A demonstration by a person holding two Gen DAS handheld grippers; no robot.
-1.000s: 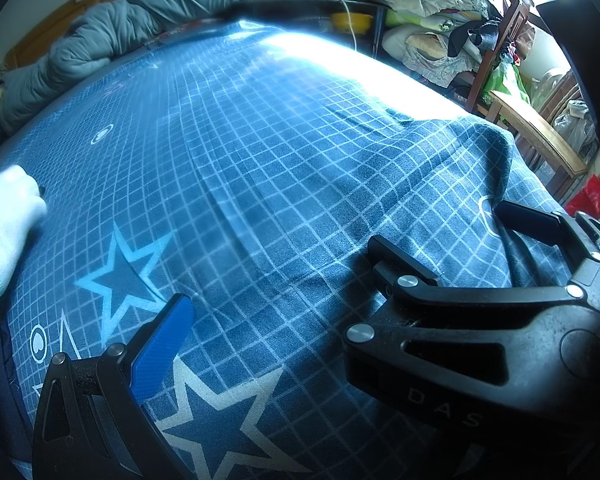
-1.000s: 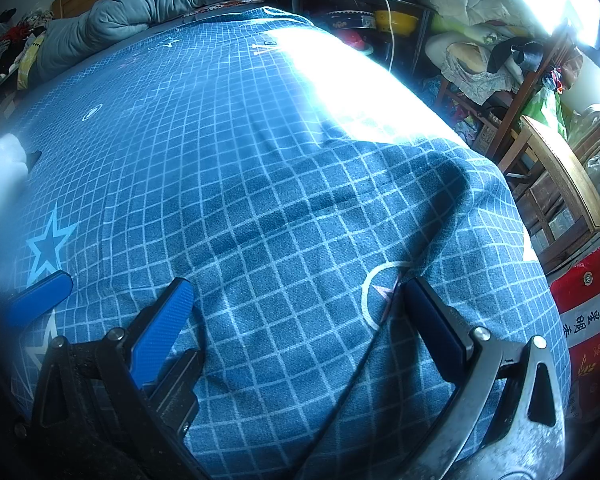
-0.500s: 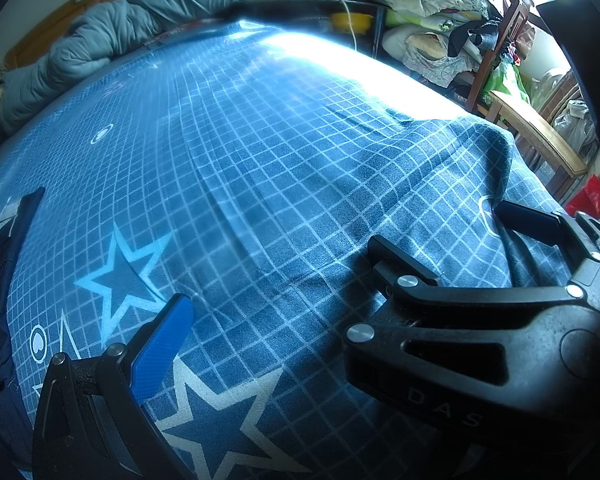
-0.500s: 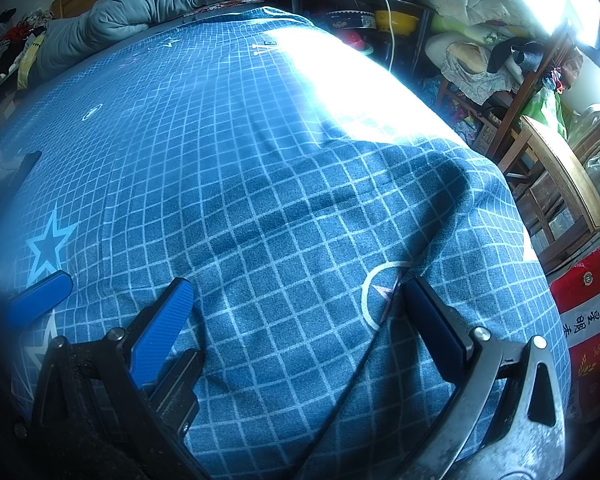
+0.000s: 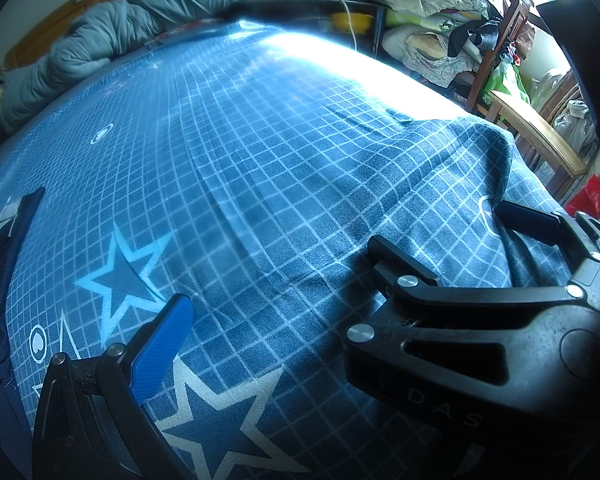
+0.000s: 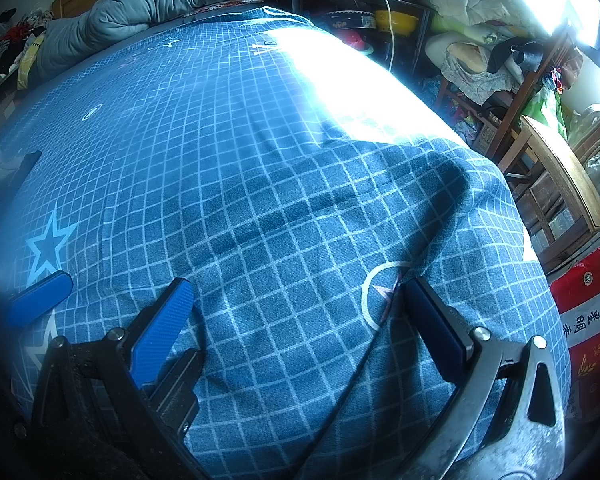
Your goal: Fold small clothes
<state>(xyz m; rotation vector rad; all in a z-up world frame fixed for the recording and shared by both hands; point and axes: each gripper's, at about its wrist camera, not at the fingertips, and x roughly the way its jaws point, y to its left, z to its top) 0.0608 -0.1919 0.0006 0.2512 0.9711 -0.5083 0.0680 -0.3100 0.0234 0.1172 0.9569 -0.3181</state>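
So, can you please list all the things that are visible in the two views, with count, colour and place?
Bed sheet: one, blue with white grid and stars, covers the bed.
Dark garment: one, navy, left edge of the bed.
Quilt: one, grey-green, bunched at the far end.
Wooden chair: one, brown, right of the bed.
Yellow bowl: one, on the dark shelf behind.
Red sack: one, lower right.
Left claw: open, empty, above the sheet.
Right claw: open, empty, above the sheet.
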